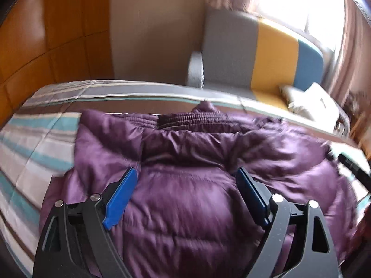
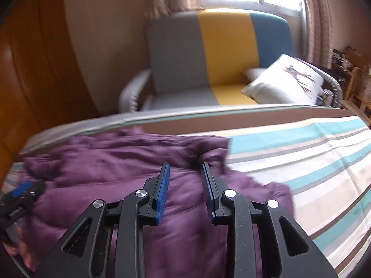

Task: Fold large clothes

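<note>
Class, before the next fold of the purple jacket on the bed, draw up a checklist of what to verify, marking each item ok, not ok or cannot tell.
1. Jacket lies wholly on the bed: cannot tell, its near part is out of view.
2. Left hand-held gripper open and empty: ok.
3. Right hand-held gripper free of cloth: ok, jaws part open with nothing pinched.
4. Collar visible and on the far side: ok.
5. Jacket smooth: not ok, it is rumpled at the right edge.
6. Bare bed beside the jacket: ok.
</note>
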Tool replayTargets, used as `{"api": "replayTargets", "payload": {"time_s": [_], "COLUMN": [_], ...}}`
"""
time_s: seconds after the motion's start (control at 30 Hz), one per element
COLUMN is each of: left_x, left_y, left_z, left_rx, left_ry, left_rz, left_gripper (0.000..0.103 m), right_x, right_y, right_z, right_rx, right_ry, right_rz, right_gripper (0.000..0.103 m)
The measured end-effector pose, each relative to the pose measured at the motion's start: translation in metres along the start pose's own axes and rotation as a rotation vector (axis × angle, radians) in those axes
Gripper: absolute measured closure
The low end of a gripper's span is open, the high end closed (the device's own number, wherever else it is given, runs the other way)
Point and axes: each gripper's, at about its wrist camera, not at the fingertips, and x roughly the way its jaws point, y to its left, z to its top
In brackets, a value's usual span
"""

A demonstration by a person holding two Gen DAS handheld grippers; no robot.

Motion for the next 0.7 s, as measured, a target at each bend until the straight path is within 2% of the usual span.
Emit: {"api": "replayTargets", "payload": {"time_s": [0.1, 0.17, 0.27, 0.47, 0.7], "left_x": [-0.015, -0.012, 0.008, 0.029, 0.029], "left_y": [-0.012, -0.03, -0.043, -0.04, -0.04], "left_z": [-0.007, -0.008, -0.014, -0.019, -0.022], "left_rx": [-0.021, 0.059, 0.131, 0.105, 0.105], "left_ry": [-0.039, -0.044, 0.003, 0.047, 0.05], "left_rz": [-0.027, 0.0, 0.037, 0.01, 0.018], "left_gripper": [0.017, 0.017, 0.016, 0.015, 0.014], "right_x": [-0.004, 0.005, 0.027, 0.054, 0.06], "right_y": [0.029, 0.047, 0.064, 0.061, 0.062], "right_z": [-0.004, -0.007, -0.013, -0.022, -0.024], "right_rx": [-0.049, -0.101, -0.178, -0.167, -0.182], "right_ry": [-0.008, 0.013, 0.063, 0.119, 0.12], "right_rz": [0.058, 0.074, 0.036, 0.009, -0.018], "right_gripper": [0.075, 0.075, 0.075, 0.075, 0.075]}}
